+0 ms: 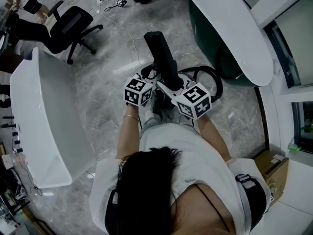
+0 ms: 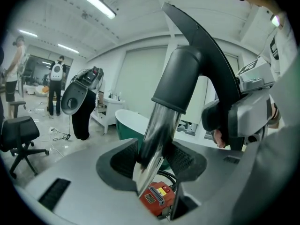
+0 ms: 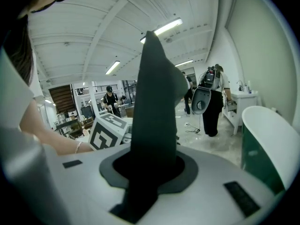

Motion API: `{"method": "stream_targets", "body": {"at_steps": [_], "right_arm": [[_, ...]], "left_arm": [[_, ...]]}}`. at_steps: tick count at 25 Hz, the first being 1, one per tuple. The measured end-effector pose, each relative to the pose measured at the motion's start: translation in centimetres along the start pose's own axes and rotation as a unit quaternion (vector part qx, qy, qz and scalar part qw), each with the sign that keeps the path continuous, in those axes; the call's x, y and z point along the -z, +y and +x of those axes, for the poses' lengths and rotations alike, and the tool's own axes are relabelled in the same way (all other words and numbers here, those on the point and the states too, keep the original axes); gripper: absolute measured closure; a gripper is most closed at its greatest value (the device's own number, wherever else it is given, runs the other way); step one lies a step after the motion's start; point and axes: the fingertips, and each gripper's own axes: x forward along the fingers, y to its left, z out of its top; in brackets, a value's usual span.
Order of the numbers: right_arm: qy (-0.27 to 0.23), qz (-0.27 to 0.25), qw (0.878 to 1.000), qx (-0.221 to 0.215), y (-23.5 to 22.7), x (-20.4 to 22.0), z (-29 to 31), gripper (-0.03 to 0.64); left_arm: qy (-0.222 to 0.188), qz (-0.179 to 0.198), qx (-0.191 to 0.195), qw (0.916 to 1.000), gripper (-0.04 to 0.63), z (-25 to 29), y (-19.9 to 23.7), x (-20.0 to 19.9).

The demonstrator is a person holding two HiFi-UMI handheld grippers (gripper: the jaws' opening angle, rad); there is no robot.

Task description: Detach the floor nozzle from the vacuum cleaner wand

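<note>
**Head view.** A person in a white top is seen from above, with a gripper held in each hand. The left gripper (image 1: 152, 94) and the right gripper (image 1: 178, 94) are set close together on either side of the vacuum cleaner. The black floor nozzle (image 1: 161, 58) is raised between the two marker cubes and points away from the person. A black hose (image 1: 215, 80) is looped on the grey marbled floor (image 1: 107, 87) just beyond the right gripper. A white bathtub (image 1: 36, 111) is placed at the left and a green-sided bathtub (image 1: 230, 28) at the upper right. An office chair (image 1: 71, 26) is placed at the upper left.

**Left gripper view.** The chrome wand (image 2: 157, 135) is held between the jaws, whose pads are closed against its sides. A black collar (image 2: 180, 81) is seated over the wand's upper end, so the floor nozzle is shown still attached. A red part (image 2: 157, 197) is seen below the jaws; what it belongs to cannot be told. The right gripper is seen at the right, clamped on the nozzle's black body.

**Right gripper view.** The gap between the jaws is filled by the black floor nozzle, which is gripped firmly and stands upright above them. The left gripper's marker cube (image 3: 107, 131) is seen just beside it at the left. The green-sided bathtub is seen at the right edge.
</note>
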Motion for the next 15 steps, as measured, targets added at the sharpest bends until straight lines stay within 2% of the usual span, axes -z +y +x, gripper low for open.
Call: {"method": "stream_targets", "body": {"at_steps": [3,15], "right_arm": [[0.013,-0.011,1.0,0.014,-0.13,-0.07,0.4,0.525],[0.032,0.019,0.999,0.01,0.29,-0.35,0.25,0.532]], "left_arm": [[-0.002,0.0,0.0,1.0,0.411,0.01,0.03,0.01],[0.0,-0.004,0.007,1.0,0.411,-0.23,-0.09,0.12]]}}
